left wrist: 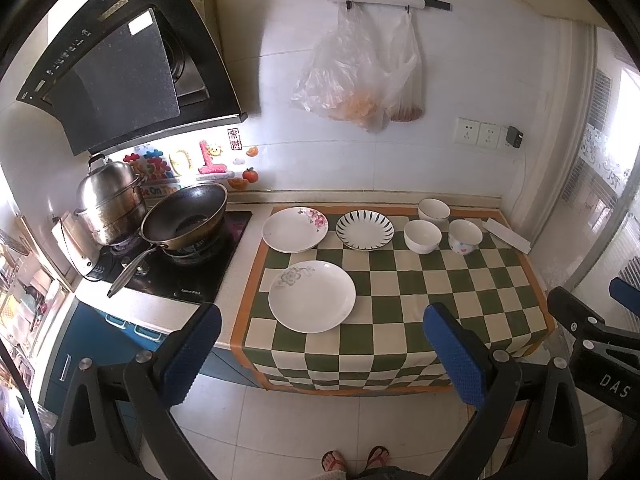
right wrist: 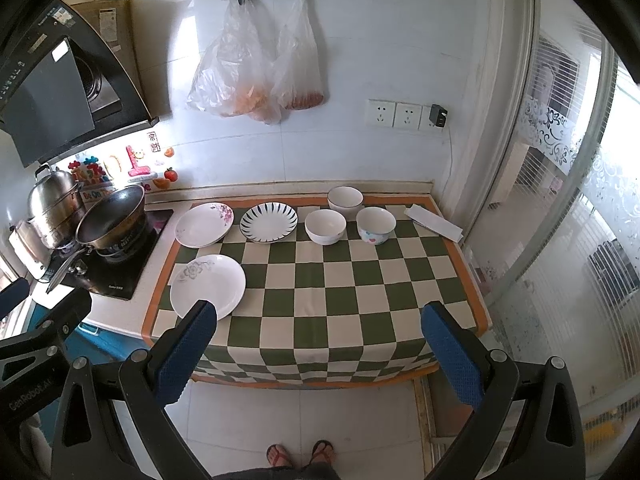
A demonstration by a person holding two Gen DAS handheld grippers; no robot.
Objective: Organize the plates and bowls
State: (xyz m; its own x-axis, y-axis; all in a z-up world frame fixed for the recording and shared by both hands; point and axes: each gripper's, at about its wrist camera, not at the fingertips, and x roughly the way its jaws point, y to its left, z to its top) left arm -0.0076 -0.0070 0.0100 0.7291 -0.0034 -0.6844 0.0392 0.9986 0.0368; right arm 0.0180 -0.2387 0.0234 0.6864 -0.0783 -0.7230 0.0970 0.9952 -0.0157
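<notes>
Here, 3 round glossy plates (left wrist: 311,296).

A home kitchen. A black range hood (left wrist: 120,60) hangs over a gas hob (left wrist: 172,264) bearing a wok (left wrist: 184,216) and a steel steamer pot (left wrist: 110,200). Beside it a counter under a checked cloth (left wrist: 400,288) carries plates (left wrist: 312,296) and bowls (left wrist: 422,236). Plastic bags (left wrist: 360,72) hang from a wall rail above wall sockets (left wrist: 478,134).
</notes>
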